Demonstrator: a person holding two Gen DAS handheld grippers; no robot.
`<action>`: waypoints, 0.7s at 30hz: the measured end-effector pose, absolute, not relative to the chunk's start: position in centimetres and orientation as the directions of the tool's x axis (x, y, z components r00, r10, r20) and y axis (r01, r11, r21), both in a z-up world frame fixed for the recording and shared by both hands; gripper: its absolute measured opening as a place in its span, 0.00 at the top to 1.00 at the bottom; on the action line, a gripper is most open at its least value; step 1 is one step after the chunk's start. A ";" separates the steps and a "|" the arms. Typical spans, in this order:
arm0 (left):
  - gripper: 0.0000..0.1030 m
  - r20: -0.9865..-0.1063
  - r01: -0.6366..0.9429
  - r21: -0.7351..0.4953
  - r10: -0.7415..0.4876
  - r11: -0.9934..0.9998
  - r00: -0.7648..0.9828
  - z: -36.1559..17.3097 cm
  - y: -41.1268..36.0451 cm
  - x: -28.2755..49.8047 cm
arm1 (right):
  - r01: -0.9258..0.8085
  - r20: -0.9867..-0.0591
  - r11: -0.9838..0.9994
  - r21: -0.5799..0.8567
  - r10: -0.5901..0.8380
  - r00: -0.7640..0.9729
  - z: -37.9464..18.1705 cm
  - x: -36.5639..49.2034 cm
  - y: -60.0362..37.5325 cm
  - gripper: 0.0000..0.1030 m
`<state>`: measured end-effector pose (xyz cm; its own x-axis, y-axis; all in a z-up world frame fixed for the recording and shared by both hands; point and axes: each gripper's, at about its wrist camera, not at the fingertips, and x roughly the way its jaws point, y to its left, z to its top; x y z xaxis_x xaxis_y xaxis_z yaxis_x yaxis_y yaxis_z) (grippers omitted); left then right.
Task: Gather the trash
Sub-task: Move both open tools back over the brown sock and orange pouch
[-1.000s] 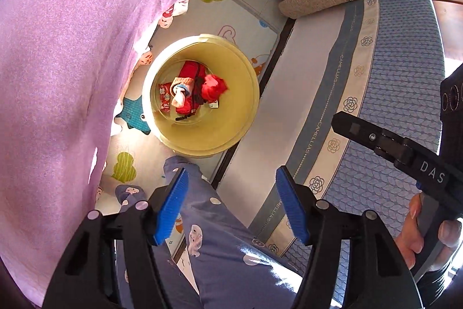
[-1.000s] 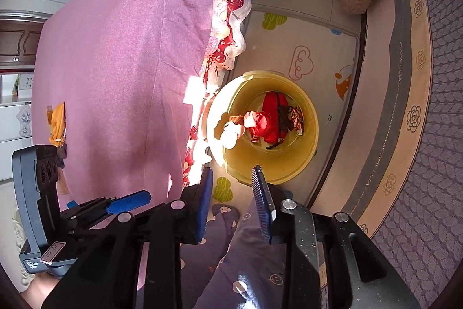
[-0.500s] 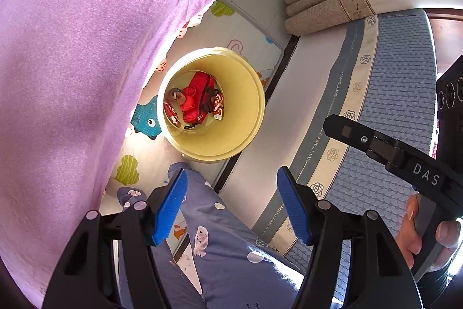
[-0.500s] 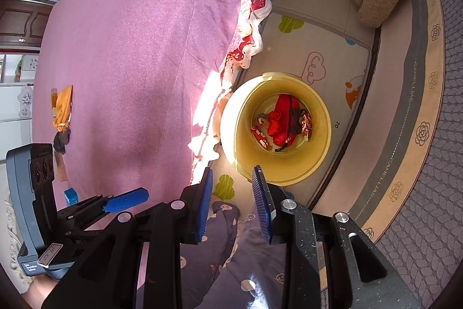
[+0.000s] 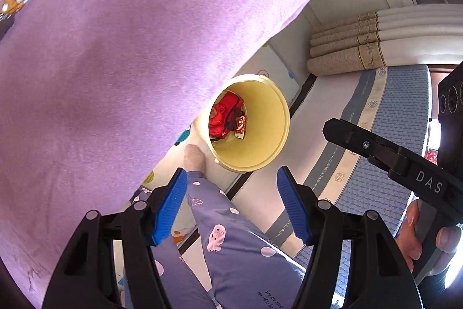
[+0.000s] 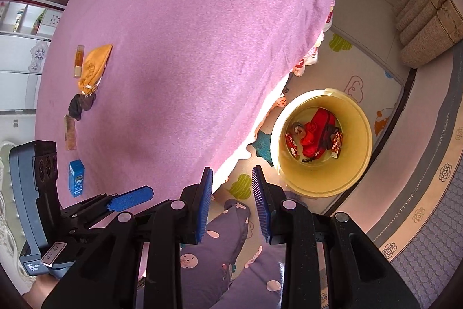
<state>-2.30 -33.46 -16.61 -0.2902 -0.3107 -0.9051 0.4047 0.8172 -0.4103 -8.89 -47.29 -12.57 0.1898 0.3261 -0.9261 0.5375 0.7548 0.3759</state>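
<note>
Fingers of the left gripper [image 5: 230,204] stand wide apart with nothing between the blue pads; the right gripper [image 6: 233,204] has a narrow gap and is empty too. Both point steeply down over the person's leg [image 5: 231,248] in blue spotted trousers.

One yellow bin [image 6: 358,164] stands on the play mat [image 6: 373,83], just right of the bed edge. Inside it lies red trash [image 6: 317,132], with at least two small wrappers beside it.

On the pink bed cover [image 6: 188,48], far to the left, I count one orange cloth [image 6: 94,65], one dark scrunchie [image 6: 81,104], one blue box [image 6: 76,177], one small bottle [image 6: 78,61] and one flat brown piece [image 6: 70,132]. A patterned rug [image 6: 428,193] and folded curtains [image 6: 428,28] are at the right.
</note>
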 end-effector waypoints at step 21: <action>0.38 -0.913 0.168 -0.407 -0.395 0.898 -0.103 -14.1 -12.4 7.7 | 0.308 -0.912 0.860 0.407 0.365 0.188 -9.8 4.3 -29.3 0.72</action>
<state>7.72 -12.40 -14.15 -0.1031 -0.3947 -0.9130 0.1681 0.8978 -0.4071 4.27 -29.35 -9.77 0.1884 0.3645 -0.9119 0.3075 0.8600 0.4073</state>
